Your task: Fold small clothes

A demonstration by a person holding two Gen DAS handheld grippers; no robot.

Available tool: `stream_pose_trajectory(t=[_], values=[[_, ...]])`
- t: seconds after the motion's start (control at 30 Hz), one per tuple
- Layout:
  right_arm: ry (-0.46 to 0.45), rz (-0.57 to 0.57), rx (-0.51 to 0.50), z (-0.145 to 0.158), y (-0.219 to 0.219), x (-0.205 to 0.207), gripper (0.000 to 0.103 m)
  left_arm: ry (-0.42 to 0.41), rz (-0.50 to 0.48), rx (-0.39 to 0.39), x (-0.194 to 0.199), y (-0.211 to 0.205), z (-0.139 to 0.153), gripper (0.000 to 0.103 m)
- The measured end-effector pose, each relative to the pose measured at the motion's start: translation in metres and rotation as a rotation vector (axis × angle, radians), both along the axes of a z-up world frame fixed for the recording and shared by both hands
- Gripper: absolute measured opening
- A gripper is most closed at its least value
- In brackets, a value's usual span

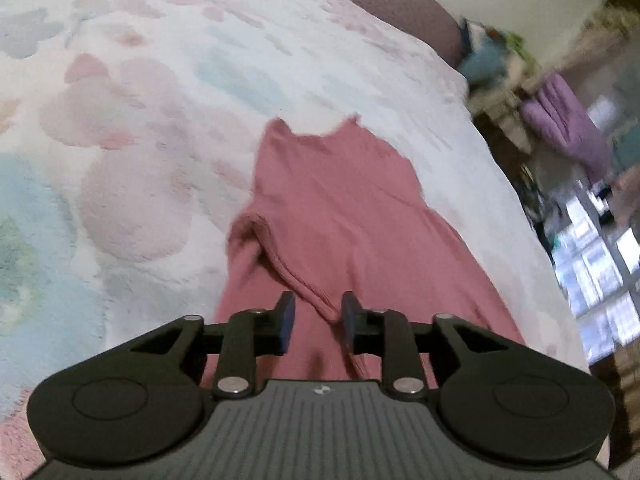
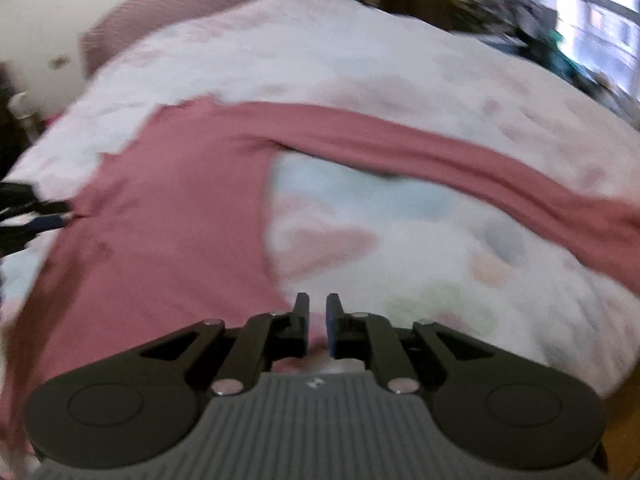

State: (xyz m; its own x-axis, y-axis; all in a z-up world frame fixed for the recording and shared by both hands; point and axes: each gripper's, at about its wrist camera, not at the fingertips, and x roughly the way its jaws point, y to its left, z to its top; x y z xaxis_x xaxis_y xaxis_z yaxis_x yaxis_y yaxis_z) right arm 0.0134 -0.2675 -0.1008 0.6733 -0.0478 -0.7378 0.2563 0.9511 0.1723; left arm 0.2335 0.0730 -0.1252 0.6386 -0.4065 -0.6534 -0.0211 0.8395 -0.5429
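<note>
A pink long-sleeved top (image 1: 340, 208) lies flat on a fluffy white blanket (image 1: 160, 80) with pastel hearts. In the left wrist view my left gripper (image 1: 319, 320) hovers over the top's near part, open, and a raised fold of the fabric runs up to its right pad without being pinched. In the right wrist view the top (image 2: 160, 220) spreads to the left, one sleeve (image 2: 520, 176) stretching far right across the blanket (image 2: 400, 240). My right gripper (image 2: 318, 320) stands beside the top's near hem corner, a narrow slit between its pads, nothing gripped. The left gripper (image 2: 60, 214) shows at the top's left edge.
A mauve headboard or cushion (image 1: 400, 4) lies beyond the blanket. Past the bed's right edge there is blurred clutter with a purple cloth (image 1: 568, 128) and bright window panes (image 1: 600, 280). In the right wrist view, shelves (image 2: 580, 20) fill the top right.
</note>
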Motion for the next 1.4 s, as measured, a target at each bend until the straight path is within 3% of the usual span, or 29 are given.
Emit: stream_pose_trajectory(t=[0.2, 0.4, 0.43, 0.5, 0.57, 0.67, 0.77, 0.9, 1.03, 1.13, 1.17, 1.23, 1.27, 1.33, 1.4], values=[[-0.011, 0.209, 0.020, -0.007, 0.046, 0.038, 0.006, 0.104, 0.127, -0.157, 0.030, 0.023, -0.028, 0.030], [0.009, 0.280, -0.012, -0.031, 0.068, 0.073, 0.006, 0.122, 0.192, -0.162, 0.055, 0.023, -0.045, 0.030], [0.025, 0.284, -0.015, -0.037, 0.069, 0.076, 0.006, 0.114, 0.201, -0.172, 0.057, 0.025, -0.047, 0.027], [0.050, 0.288, -0.026, -0.044, 0.067, 0.076, 0.003, 0.086, 0.250, -0.189, 0.059, 0.034, -0.051, 0.003], [0.071, 0.286, -0.027, -0.051, 0.062, 0.075, 0.002, 0.094, 0.323, -0.173, 0.058, 0.046, -0.055, 0.003], [0.083, 0.279, -0.018, -0.061, 0.056, 0.072, 0.000, 0.087, 0.337, -0.175, 0.057, 0.053, -0.058, 0.003], [0.079, 0.277, -0.013, -0.063, 0.053, 0.070, 0.000, 0.077, 0.309, -0.170, 0.058, 0.053, -0.056, 0.004], [0.080, 0.283, -0.030, -0.061, 0.054, 0.068, 0.000, 0.125, 0.233, -0.199, 0.060, 0.053, -0.056, 0.008], [0.079, 0.288, -0.030, -0.057, 0.052, 0.065, 0.000, 0.052, 0.216, -0.087, 0.038, 0.054, -0.032, 0.014], [0.093, 0.278, -0.013, -0.053, 0.049, 0.062, 0.000, -0.002, 0.097, 0.018, 0.026, 0.036, -0.012, 0.034], [0.092, 0.276, -0.008, -0.050, 0.048, 0.060, 0.003, -0.019, 0.053, 0.063, 0.022, 0.026, -0.005, 0.036], [0.066, 0.262, -0.002, -0.040, 0.044, 0.054, 0.019, -0.053, -0.053, 0.149, 0.011, 0.001, 0.007, 0.044], [0.042, 0.242, 0.003, -0.033, 0.039, 0.048, 0.032, -0.071, -0.106, 0.173, 0.005, -0.012, 0.012, 0.047], [-0.007, 0.184, 0.016, -0.020, 0.024, 0.036, 0.034, -0.101, -0.199, 0.197, -0.006, -0.036, 0.019, 0.057], [-0.032, 0.109, 0.029, -0.010, 0.005, 0.024, 0.034, -0.117, -0.287, 0.217, -0.016, -0.063, 0.021, 0.057]])
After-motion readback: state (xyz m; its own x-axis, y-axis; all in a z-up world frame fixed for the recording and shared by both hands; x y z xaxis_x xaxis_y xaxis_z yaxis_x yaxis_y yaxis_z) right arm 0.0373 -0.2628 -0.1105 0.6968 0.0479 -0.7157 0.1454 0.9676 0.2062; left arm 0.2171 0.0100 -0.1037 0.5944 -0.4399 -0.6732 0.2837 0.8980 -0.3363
